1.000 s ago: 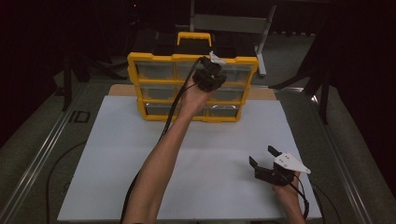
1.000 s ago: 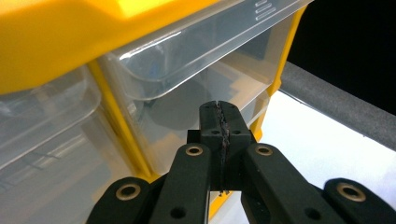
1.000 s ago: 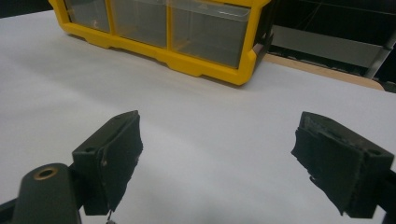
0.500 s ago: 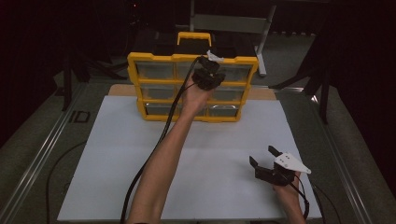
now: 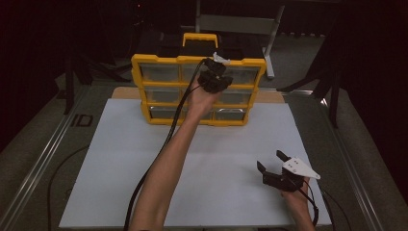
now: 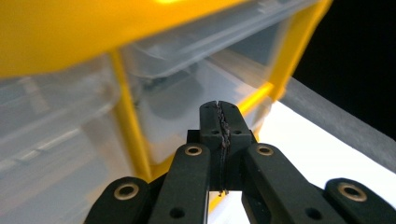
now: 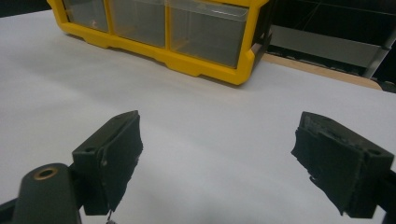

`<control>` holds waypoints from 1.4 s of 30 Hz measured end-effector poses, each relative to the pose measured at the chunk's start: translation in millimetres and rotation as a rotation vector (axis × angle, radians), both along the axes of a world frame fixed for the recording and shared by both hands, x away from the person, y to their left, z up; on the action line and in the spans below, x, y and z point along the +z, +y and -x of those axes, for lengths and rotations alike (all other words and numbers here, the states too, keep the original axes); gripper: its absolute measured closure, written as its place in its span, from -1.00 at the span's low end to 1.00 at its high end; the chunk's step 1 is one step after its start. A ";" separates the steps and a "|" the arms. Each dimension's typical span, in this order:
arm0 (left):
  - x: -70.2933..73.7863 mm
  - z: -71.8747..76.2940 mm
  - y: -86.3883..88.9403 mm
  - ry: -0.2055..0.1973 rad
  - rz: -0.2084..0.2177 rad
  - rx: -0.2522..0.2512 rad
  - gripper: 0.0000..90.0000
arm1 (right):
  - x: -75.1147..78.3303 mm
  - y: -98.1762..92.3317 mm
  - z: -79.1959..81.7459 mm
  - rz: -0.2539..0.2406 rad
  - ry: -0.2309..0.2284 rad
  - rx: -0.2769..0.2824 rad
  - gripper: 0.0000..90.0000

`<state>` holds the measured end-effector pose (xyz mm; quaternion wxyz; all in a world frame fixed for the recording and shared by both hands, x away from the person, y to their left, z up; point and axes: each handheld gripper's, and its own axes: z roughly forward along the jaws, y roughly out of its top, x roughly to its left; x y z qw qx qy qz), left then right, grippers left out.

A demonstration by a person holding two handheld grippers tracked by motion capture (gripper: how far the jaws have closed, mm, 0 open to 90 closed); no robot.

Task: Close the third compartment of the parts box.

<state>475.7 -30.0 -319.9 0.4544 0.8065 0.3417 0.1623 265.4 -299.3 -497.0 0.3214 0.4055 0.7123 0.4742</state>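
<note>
1. Yellow drawer organizer (image 5: 197,91) with clear drawers stands at the far side of the desk (image 5: 120,159), on the white sheet, black-and-yellow handle (image 5: 199,41) on top.
2. Left arm reaches forward across the sheet; left gripper (image 5: 215,77) is up at the organizer's front, near the top row, right of centre.
3. Left gripper view: jaws pressed together, pads touching, nothing visible between them. Tips sit just in front of a clear drawer (image 6: 196,79), beside a yellow divider (image 6: 128,121). Cannot tell if the tips touch the drawer face.
4. Right gripper (image 5: 275,168) is low at the near right of the sheet, well apart from the organizer, held in the right hand (image 5: 296,197).
5. Right gripper view: jaws spread wide, nothing between them, white sheet under the gap; organizer's bottom drawer row (image 7: 205,28) ahead.
6. Black cable (image 5: 159,154) trails along the left forearm.
</note>
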 end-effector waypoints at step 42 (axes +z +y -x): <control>-9.2 58.8 54.8 -0.040 -0.030 -0.160 -0.65 | -0.7 2.7 0.1 0.001 0.005 0.001 -0.67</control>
